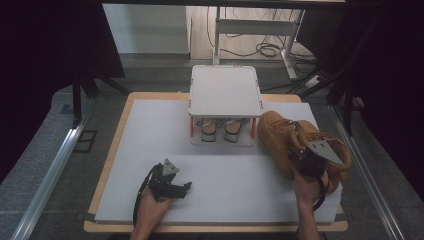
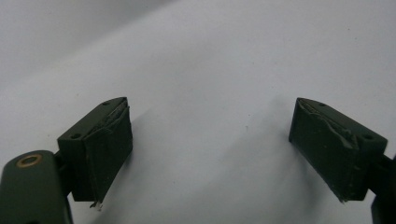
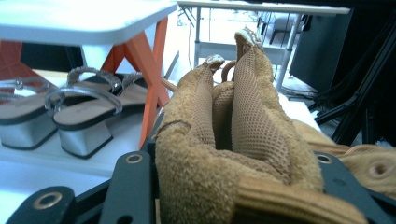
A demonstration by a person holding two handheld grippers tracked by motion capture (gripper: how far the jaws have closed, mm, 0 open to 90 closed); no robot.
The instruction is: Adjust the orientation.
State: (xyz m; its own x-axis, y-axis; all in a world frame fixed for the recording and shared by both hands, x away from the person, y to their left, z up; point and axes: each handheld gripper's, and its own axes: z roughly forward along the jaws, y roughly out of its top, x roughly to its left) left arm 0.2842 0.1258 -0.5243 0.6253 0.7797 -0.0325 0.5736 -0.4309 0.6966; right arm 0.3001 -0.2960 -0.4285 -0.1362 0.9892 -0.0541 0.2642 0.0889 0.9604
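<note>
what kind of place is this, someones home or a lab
Most likely a lab or recording workspace, not a home. A white-topped table sits between metal rails, loose cables trail over the floor behind, and a small shoe rack with sandals looks staged for practice.

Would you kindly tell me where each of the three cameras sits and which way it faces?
High view: above the person's side, looking forward and down on the table; both forearms enter below.
Left gripper view: on the left claw, facing the white tabletop between open jaws.
Right gripper view: on the right claw, shut on the tan boot, facing the shoe rack.
Shared: high and right views show boot, rack and sandals.
</note>
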